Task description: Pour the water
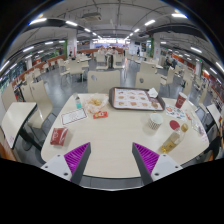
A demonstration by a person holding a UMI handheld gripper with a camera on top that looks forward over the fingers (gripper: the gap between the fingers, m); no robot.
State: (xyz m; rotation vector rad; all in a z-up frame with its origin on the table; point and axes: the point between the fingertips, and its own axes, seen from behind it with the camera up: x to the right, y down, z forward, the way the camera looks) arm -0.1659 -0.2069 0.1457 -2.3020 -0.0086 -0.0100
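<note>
The gripper [111, 158] is hanging above the near edge of a pale table [115, 130], its fingers spread wide with nothing between the purple pads [146, 156]. At about two o'clock from the fingertips, a cluster of cups and bottles [172, 128] is standing near the table's right edge; which one is holding water, I cannot tell. At twelve o'clock, a patterned tray [136, 98] is lying at the far side. At ten o'clock, a red packet [59, 137] is resting on the tabletop.
</note>
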